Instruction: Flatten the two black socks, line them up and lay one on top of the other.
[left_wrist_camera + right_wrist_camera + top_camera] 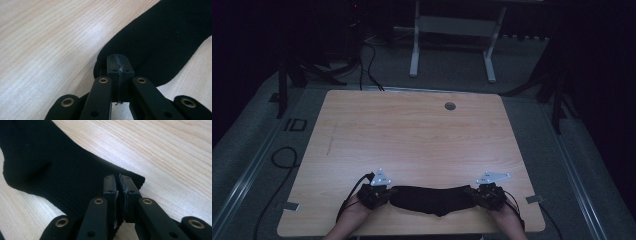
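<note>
We have the black ribbed knit sock (pixel 432 199) flat near the pale wooden desk's (pixel 412 135) front edge, left tool (pixel 119 65) and right tool (pixel 119 185) each clamped on an end (pads pressed together); lifting or folding remains.

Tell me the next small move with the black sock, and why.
Probably lift both ends a little together, keeping the sock level. The left gripper is shut on the rounded toe end of the black sock, the right gripper on the straight cuff end, and the sock lies stretched flat between them near the table's front edge, so both grips look ready.
</note>
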The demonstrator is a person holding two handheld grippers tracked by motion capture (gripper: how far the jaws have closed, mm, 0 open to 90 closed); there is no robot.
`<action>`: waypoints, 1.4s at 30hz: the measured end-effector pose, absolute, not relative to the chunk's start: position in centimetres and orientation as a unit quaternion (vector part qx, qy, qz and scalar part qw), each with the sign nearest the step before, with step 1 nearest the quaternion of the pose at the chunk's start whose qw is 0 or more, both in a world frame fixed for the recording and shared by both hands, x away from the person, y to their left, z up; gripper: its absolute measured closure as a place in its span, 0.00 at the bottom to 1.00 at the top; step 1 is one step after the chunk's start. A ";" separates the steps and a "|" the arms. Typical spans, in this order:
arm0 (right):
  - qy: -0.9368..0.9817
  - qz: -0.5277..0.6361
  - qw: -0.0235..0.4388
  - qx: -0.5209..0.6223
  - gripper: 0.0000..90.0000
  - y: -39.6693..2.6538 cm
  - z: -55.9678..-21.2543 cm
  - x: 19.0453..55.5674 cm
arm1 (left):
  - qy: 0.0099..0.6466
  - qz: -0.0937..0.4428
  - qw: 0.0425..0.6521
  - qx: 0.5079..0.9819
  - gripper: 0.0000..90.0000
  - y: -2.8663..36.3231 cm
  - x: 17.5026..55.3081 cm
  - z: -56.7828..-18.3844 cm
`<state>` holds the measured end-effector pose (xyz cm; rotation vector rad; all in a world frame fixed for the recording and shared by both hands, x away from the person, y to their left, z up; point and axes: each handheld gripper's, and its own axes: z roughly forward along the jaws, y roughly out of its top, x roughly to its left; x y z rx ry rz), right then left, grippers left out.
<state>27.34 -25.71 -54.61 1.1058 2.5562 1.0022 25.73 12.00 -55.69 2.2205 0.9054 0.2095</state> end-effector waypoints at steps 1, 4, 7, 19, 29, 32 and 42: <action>0.860 0.337 0.091 0.372 0.93 -25.7 -54.6 27.3 | 0.351 0.081 0.359 0.861 1.00 12.0 25.7 -55.7; 0.859 0.337 0.097 0.372 0.93 -25.7 -54.7 27.6 | 0.358 0.072 0.369 0.854 1.00 12.2 26.1 -55.8; 0.856 0.342 0.097 0.375 0.93 -25.7 -54.7 28.2 | 0.359 0.068 0.379 0.850 1.00 12.4 26.7 -56.0; 0.857 0.334 0.111 0.375 0.91 -24.7 -54.6 33.3 | 0.371 0.080 0.377 0.845 1.00 12.5 30.5 -55.9; 0.843 0.347 0.105 0.398 0.91 -25.2 -54.8 36.0 | 0.373 0.102 0.374 0.843 0.98 12.0 32.9 -55.9; 0.846 0.342 0.108 0.395 0.90 -25.1 -54.7 36.1 | 0.374 0.098 0.377 0.842 0.97 12.0 33.2 -55.9; 0.841 0.345 0.108 0.401 0.90 -24.6 -54.7 36.9 | 0.387 0.095 0.379 0.835 0.94 12.2 34.3 -55.9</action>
